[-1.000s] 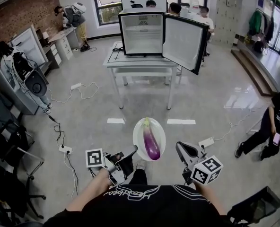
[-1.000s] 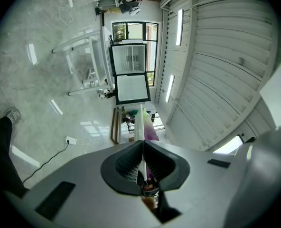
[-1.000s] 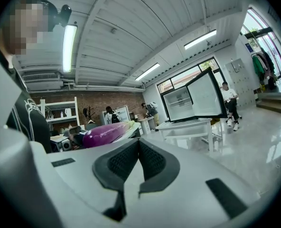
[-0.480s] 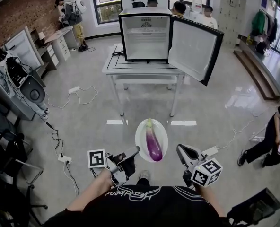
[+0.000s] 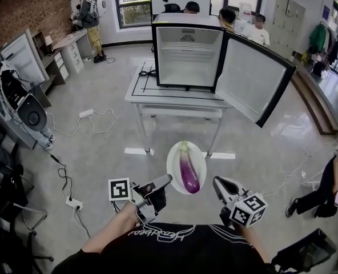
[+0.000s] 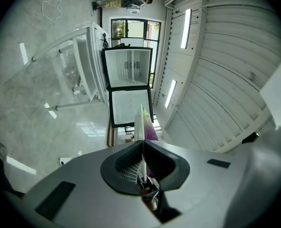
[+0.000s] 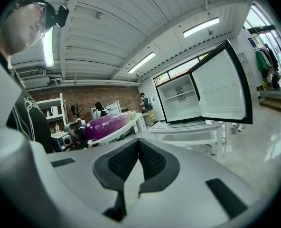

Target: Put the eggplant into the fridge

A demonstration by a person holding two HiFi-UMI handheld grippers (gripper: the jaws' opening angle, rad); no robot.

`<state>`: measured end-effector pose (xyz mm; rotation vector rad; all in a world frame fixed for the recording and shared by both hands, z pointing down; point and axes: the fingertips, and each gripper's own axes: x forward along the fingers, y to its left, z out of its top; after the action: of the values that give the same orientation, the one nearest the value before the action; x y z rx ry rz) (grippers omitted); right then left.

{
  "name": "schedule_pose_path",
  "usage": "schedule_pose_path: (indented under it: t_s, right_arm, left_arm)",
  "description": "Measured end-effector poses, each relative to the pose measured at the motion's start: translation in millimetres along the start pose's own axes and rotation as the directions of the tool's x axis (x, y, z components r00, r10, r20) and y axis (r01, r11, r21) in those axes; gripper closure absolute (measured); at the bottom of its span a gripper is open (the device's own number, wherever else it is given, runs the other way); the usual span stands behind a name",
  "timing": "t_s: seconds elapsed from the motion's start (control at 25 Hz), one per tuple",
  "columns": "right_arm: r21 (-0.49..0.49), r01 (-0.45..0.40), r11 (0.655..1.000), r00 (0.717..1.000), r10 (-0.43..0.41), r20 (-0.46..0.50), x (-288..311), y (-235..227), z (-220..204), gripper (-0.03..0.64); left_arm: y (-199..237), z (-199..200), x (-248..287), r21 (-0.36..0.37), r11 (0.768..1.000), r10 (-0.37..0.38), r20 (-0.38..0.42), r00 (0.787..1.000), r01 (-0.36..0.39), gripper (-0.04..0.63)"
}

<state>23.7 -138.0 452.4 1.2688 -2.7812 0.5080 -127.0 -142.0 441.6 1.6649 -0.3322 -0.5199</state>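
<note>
A purple eggplant lies on a white plate carried over the floor. My left gripper is shut on the plate's near-left rim; in the left gripper view the plate's edge runs between the jaws, with the eggplant beyond it. My right gripper is just right of the plate, shut and empty, not touching it. The right gripper view shows the eggplant on the plate to its left. The small fridge stands ahead on a white table, its door swung open to the right and its inside bare.
Cables and power strips trail over the floor at left, beside equipment racks. Several people stand behind the fridge, and one person crouches at the right. A raised platform edge runs along the far right.
The fridge and table have come nearer and larger in the head view. Both grippers and the plate with the eggplant have travelled toward them together, keeping the same hold.
</note>
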Motion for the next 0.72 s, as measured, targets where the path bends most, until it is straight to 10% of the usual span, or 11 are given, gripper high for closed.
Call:
schedule_pose_path:
  t_s: [0.72]
  right_arm:
    - [-0.047,0.007,0.999,1.0,-0.008,-0.023,90.4,-27.6,28.9,0.611]
  left_arm:
    - [17.0,102.6,21.7,0.002,1.0,-0.025,0.016,1.0,0.025,0.575]
